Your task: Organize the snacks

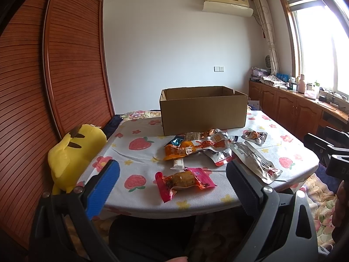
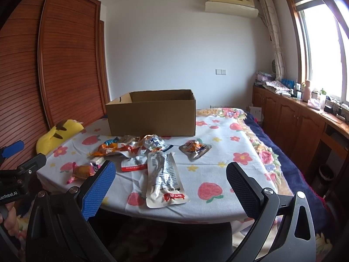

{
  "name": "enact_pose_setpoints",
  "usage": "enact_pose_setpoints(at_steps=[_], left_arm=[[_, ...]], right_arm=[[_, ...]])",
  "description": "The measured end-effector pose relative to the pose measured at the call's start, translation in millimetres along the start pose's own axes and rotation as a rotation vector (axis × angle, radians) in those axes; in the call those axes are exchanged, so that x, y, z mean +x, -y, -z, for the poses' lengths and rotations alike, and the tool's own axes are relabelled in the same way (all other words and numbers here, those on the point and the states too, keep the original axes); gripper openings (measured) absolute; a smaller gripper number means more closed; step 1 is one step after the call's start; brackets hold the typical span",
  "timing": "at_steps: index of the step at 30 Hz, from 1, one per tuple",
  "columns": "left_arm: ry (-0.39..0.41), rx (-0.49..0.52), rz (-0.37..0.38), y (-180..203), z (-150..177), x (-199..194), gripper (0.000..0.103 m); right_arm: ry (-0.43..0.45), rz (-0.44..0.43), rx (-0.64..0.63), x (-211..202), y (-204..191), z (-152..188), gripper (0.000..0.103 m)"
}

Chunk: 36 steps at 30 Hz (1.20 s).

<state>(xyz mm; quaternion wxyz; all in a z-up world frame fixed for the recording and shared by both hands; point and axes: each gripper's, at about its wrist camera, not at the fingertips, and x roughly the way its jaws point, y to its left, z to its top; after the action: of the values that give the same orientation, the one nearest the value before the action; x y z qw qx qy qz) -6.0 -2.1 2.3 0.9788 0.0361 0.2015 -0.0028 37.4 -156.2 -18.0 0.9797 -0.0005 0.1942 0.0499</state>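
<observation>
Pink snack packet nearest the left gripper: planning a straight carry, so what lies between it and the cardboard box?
Left wrist view: a pile of snack packets; the orange packet sits mid-path.

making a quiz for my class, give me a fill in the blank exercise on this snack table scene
1. The cardboard box stands with its top ____.
2. The tablecloth is printed with flowers and ____.
3. The plush toy beside the table is coloured ____.
4. The left gripper and right gripper both hold ____.

Missing words: open; strawberries; yellow; nothing
</observation>
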Motion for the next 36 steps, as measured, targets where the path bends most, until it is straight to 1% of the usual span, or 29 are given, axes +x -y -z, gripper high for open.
enact_pose_setpoints(at_steps=[16,36], left_arm=[[0.003,0.000,-0.001,0.0,0.3,-0.7,0.099],[0.010,0.005,0.003,-1.8,-10.1,-5.2,0.099]], right_arm=[[0.002,0.000,-0.002,-0.7,-0.1,0.2,0.103],[0.003,0.001,-0.003,-1.4,-0.2,-0.6,0.103]])
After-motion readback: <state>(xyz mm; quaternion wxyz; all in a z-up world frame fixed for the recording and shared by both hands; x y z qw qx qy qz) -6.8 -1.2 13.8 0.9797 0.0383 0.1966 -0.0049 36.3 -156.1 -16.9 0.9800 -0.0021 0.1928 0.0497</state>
